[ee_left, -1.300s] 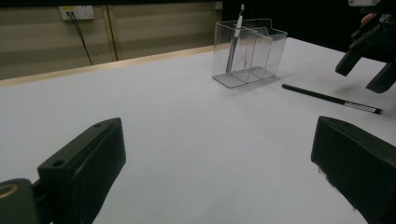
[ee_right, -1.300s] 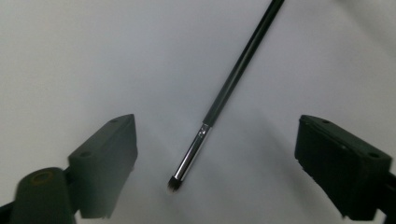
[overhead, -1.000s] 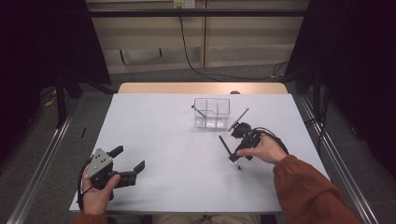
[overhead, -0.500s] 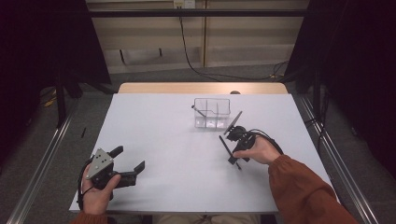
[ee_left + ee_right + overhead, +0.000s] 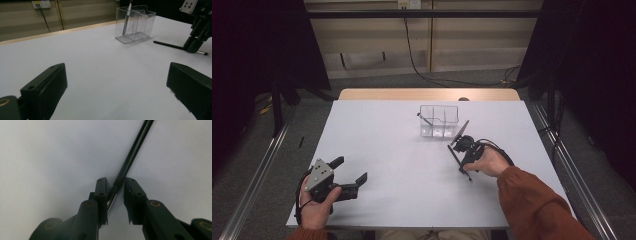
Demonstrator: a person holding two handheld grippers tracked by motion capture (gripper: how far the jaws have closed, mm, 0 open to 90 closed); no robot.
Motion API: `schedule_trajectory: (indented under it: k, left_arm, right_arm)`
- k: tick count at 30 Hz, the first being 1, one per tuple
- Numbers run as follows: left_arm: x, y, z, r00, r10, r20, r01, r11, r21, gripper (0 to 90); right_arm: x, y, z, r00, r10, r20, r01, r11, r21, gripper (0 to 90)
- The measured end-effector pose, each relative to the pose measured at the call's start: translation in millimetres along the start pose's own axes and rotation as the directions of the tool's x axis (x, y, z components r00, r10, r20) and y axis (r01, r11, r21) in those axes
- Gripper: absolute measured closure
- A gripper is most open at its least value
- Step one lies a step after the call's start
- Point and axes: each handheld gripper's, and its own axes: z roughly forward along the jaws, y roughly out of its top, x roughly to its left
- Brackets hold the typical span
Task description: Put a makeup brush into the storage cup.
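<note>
- At near left on the counter (image 5: 412, 200): left gripper (image 5: 351, 173) parked low in the hand, jaws wide apart with nothing between; best left idle and clear of the work.
- Toward the middle, at the far side: clear organizer (image 5: 440, 121) standing upright, divided into compartments, one slim pen (image 5: 127, 17) already leaning in a left-hand compartment; likely the destination, so keep a free compartment in mind.
- At right, just near of the organizer: black brush (image 5: 459, 160) lying flat on the counter, slanting from far left to near right, metal end nearest the person.
- Over it: right gripper (image 5: 115, 195), jaws just closing, drawn nearly together around the brush (image 5: 130, 157) by the metal collar; one jaw seems to touch, a sliver of gap shows at the other.
- For a good pick: finish closing squarely across the shaft, confirm no slip, then lift straight before tilting upright.
- Surface and room: plain white top, wooden far edge, pale wall with a trailing cable (image 5: 412, 50) beyond, dark curtains at both sides.
</note>
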Motion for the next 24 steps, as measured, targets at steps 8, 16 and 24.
schedule_trajectory:
  k: [8,16,24]
  left_arm:
    - [0.2,0.0,0.2,1.0,0.001,0.001,-0.001,1.0,0.001,3.3]
    - [0.0,0.0,0.5,1.0,0.0,0.001,0.0,1.0,0.0,3.3]
    - [0.9,-0.1,0.2,1.0,-0.001,-0.004,0.001,1.0,0.001,3.3]
  right_arm:
    - [-3.5,2.8,0.4,0.9998,0.021,-0.001,-0.021,1.0,0.016,84.4]
    - [-4.0,0.8,-0.5,0.9993,0.037,-0.008,-0.037,0.999,0.004,84.7]
    - [-8.1,-4.1,-1.4,0.9987,0.038,-0.035,-0.039,0.999,-0.032,84.7]
